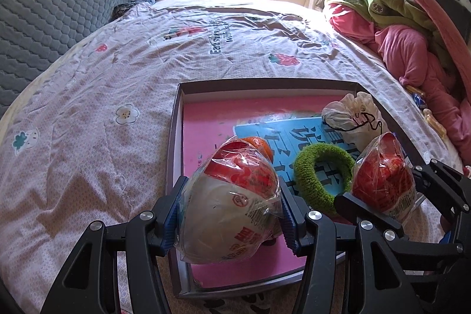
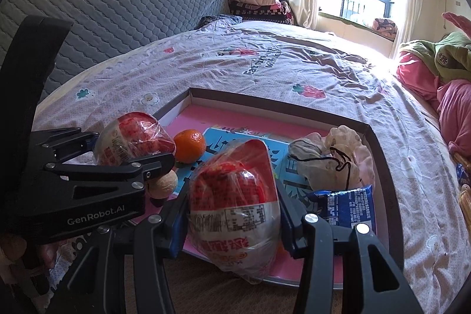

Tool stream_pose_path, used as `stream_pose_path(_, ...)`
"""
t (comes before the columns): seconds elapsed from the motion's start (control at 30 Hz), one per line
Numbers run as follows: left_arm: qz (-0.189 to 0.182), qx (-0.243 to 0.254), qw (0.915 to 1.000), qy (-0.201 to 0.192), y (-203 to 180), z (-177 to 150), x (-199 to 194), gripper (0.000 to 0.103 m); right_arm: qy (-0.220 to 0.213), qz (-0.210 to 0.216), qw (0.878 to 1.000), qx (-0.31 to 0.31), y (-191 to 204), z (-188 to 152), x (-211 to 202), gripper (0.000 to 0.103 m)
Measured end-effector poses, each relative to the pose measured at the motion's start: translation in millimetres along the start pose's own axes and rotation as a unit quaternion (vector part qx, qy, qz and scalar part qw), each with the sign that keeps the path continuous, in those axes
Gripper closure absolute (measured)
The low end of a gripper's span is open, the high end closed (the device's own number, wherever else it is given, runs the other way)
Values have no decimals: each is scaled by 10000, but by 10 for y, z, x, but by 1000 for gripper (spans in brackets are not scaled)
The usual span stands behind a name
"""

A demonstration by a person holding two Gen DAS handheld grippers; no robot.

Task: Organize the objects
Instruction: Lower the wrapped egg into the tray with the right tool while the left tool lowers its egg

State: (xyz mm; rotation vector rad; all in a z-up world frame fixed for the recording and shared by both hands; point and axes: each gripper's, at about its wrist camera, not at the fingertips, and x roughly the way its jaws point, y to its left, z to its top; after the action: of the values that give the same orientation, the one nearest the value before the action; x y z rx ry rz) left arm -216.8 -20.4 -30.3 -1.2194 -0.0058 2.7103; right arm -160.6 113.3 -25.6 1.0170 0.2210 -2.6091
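The left gripper (image 1: 231,214) has its jaws clenched on a plastic-wrapped bowl (image 1: 232,196), red on top and whitish below, held over the near left part of a shallow box tray (image 1: 176,137). The right gripper (image 2: 234,214) grasps a second wrapped bowl (image 2: 235,196) of the same kind (red and white, with a printed label facing the camera), its jaws pressed against both sides, above the tray's near edge. Each gripper shows in the other's view, just beside its neighbour and apart from it.

Inside the tray, on a pink liner with a blue printed sheet (image 1: 294,134), lie a mandarin orange (image 2: 190,145), a green knitted ring (image 1: 323,175), a pale cloth pouch with a black drawstring (image 2: 329,161) and a blue snack packet (image 2: 344,205). The orange sits near the tray's left side, close behind the left-held bowl; the pouch lies toward the far right corner, with the blue packet just in front of it. A small tan ball (image 2: 164,184) shows under the left gripper, near the tray's left edge.

The tray rests on a bed (image 1: 117,72) covered with a pale strawberry-print sheet. A pile of pink and green bedding (image 1: 406,28) lies well apart on the right side, and a grey quilted headboard (image 2: 117,2) stands to the left.
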Motion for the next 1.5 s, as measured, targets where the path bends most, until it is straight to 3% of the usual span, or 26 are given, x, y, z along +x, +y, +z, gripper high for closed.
stream_pose_path(0.67,39,-87,9999,88,52,70,167,45,-49,-96,9999,-82,35,-45,40,51)
stream_pose_path(1.5,76,-67,9999,126,26,5,77,44,16,-215,9998,3,-25,-37,2,51)
